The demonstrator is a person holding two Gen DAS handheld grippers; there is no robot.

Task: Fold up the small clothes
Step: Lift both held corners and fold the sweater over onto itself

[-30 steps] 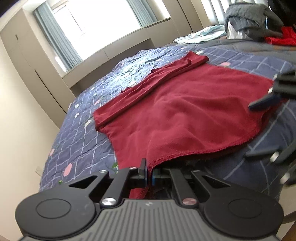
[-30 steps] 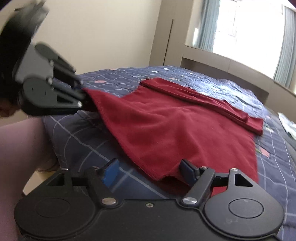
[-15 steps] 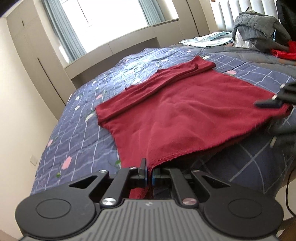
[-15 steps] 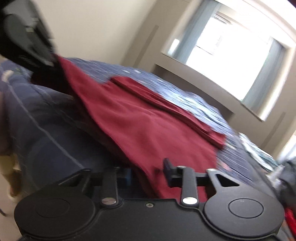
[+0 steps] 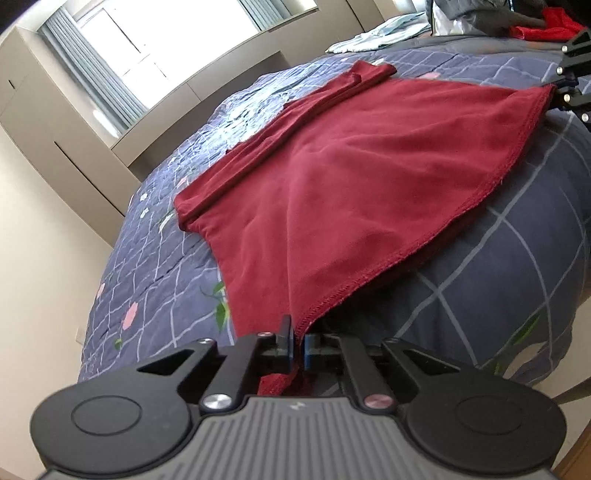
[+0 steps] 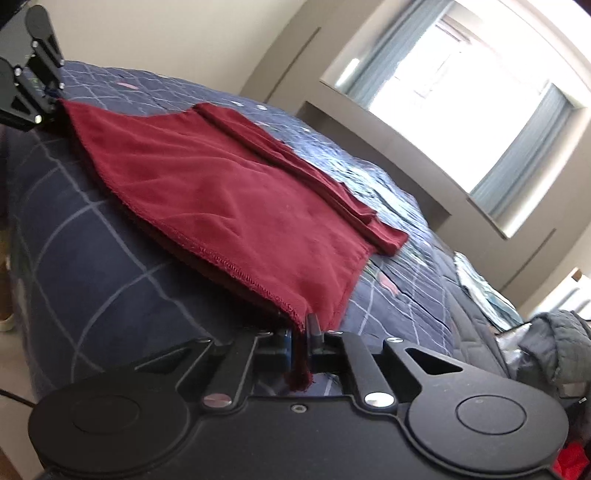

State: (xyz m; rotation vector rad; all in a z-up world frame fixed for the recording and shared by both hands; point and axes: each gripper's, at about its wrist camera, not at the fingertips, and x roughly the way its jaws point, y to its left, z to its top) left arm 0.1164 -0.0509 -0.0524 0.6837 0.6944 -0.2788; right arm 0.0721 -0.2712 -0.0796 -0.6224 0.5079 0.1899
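A dark red garment lies spread on a navy checked bedspread, its far edge folded into a narrow band. My left gripper is shut on one near hem corner, with red cloth hanging below the pads. In the right wrist view the same garment stretches away, and my right gripper is shut on the other hem corner, a red tuft hanging between its fingers. Each gripper shows in the other's view: the right gripper at the far right, the left gripper at the far left.
A grey jacket, a bright red item and pale folded clothes lie at the head end of the bed. A window with blue curtains and beige cabinets line the far wall. The bed edge drops off right below both grippers.
The right gripper's jaws went from wide open to shut on the hem corner as it moved in. The left gripper stayed shut on its corner and dipped slightly. The hem between them is now stretched.
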